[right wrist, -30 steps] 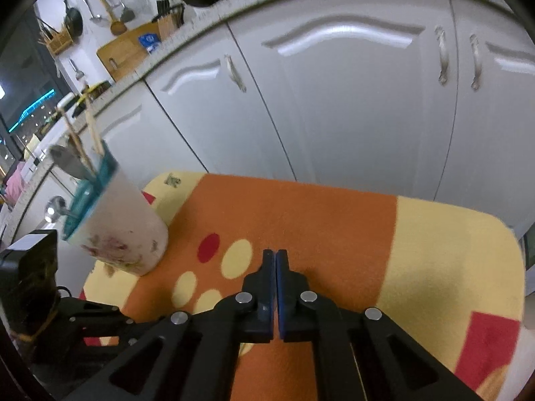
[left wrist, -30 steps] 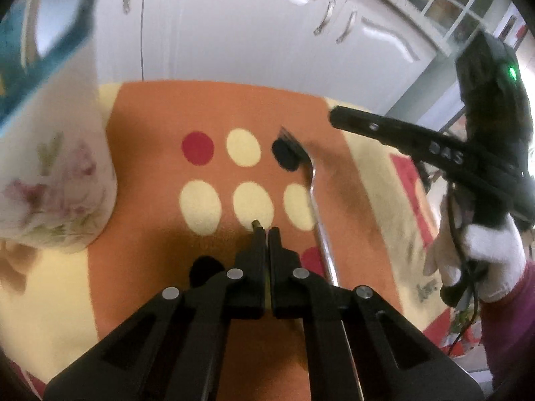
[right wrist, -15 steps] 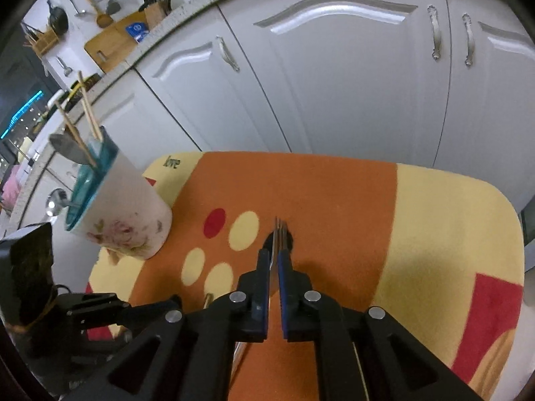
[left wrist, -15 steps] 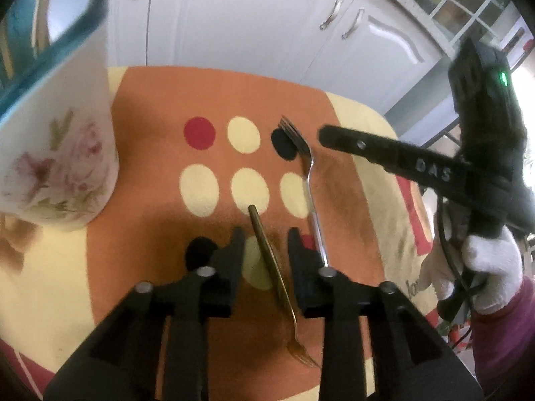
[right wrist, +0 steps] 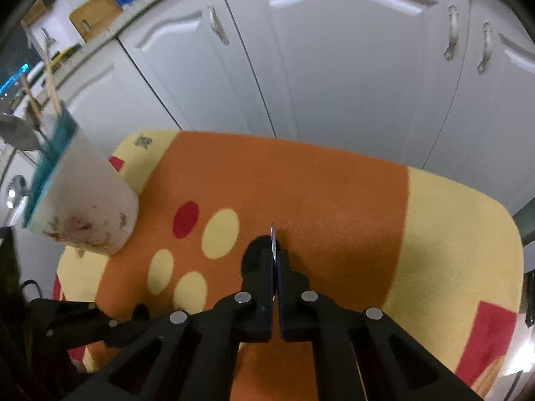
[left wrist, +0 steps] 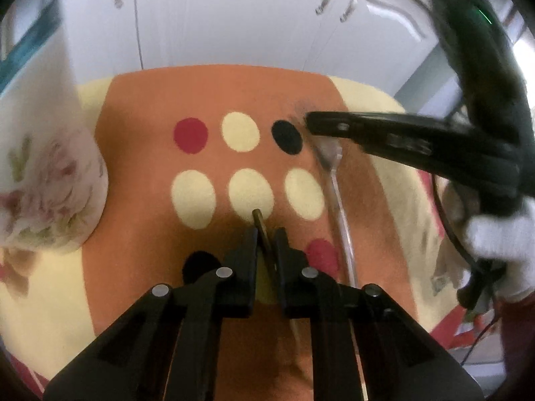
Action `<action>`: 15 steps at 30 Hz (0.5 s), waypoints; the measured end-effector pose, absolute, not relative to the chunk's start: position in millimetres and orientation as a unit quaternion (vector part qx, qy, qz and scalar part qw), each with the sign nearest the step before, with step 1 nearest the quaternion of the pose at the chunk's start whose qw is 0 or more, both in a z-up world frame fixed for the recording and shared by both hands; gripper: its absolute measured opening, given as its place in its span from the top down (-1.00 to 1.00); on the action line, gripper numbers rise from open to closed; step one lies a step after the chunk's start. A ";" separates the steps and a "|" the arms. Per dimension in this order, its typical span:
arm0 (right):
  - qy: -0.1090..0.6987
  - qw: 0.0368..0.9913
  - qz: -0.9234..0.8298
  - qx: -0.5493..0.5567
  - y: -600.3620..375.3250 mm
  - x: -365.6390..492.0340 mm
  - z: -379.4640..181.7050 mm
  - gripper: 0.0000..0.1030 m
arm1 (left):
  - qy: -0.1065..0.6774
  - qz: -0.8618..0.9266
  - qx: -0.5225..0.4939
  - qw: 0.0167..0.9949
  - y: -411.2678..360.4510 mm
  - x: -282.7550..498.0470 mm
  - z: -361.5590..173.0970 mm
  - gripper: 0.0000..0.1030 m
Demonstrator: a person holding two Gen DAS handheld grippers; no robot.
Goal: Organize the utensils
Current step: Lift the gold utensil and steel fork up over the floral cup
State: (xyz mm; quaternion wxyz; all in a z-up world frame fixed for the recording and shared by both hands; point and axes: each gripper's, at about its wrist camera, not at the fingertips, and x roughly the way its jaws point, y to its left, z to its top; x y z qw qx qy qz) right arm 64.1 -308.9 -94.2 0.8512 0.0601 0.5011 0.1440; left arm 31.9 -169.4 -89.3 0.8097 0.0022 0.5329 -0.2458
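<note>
Left gripper (left wrist: 265,239): narrow; its jaws have just been closing around the handle of the gold fork (left wrist: 261,230), which lies between them on the mat. Whether the pads already press on it is hard to tell; a slim gap shows on each side of the handle.
Right gripper (right wrist: 274,260): closed on the head end of the silver fork (right wrist: 273,239), a thin edge of metal poking out beyond the tips.
Silver fork: in the left wrist view its handle (left wrist: 339,207) runs down the orange mat (left wrist: 214,93), just beside the gold fork, with the right gripper's tip (left wrist: 321,125) at its tines.
Cup (right wrist: 83,200): white, flowered, with a teal rim, standing on the mat's left edge and already holding wooden sticks and a spoon; likely where the forks belong.
Risk, left: the handle is thin and sits slightly askew between the jaws, so a lift could let it pivot or slip out.
Risk, right: gripping near the tines leaves the long handle hanging, so it may swing and knock the gold fork or the other gripper.
Risk, both: the two grippers work close together and could bump.
Pose: both grippers point steeply down at the mat; a white-gloved hand (left wrist: 495,244) holds the right one.
</note>
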 end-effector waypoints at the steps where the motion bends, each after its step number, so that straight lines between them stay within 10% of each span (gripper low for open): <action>1: 0.488 0.858 0.146 0.065 -313.1 57.2 -85.5 0.97 | 0.529 -0.249 -0.008 0.811 -163.3 31.1 -85.5 0.87; 15: 0.367 0.914 0.158 0.067 -320.9 -26.4 7.3 0.97 | 0.442 -0.270 -0.063 0.853 -112.2 -2.8 -5.5 0.90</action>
